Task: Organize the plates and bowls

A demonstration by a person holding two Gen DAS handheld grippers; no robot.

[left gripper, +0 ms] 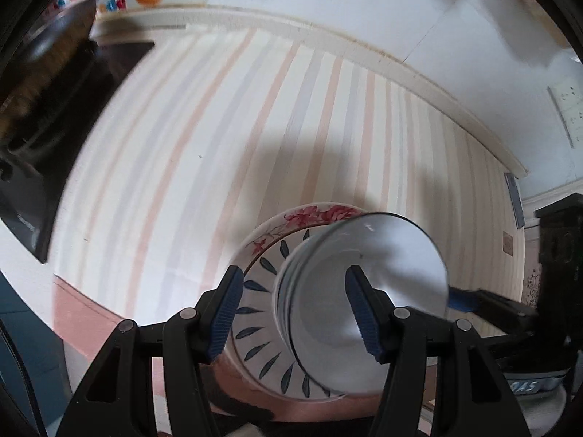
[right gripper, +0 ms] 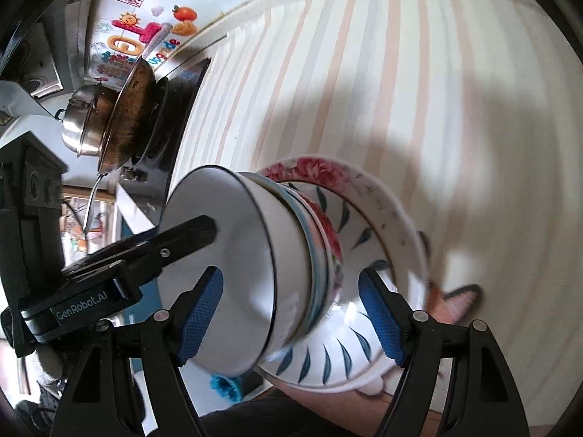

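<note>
A tilted stack of dishes hangs over the striped counter (left gripper: 255, 127). On top is a white bowl (left gripper: 393, 255) with a dark rim. It is nested in other bowls, on a blue-leaf plate (left gripper: 255, 291) and a red-flowered plate (left gripper: 320, 215). My left gripper (left gripper: 293, 315) is shut on the stack, one pad inside the white bowl and the other outside the plates. My right gripper (right gripper: 291, 320) clamps the same stack: one pad lies in the white bowl (right gripper: 218, 200), the other on the blue-leaf plate (right gripper: 364, 218). Each view shows the other gripper's finger reaching into the bowl.
A black cooktop (left gripper: 54, 127) sits at the counter's left end with a wok (right gripper: 124, 109) and a steel pot (right gripper: 80, 123) on it. Colourful stickers (right gripper: 138, 36) cover the wall behind. A wall socket (left gripper: 568, 105) is at the right.
</note>
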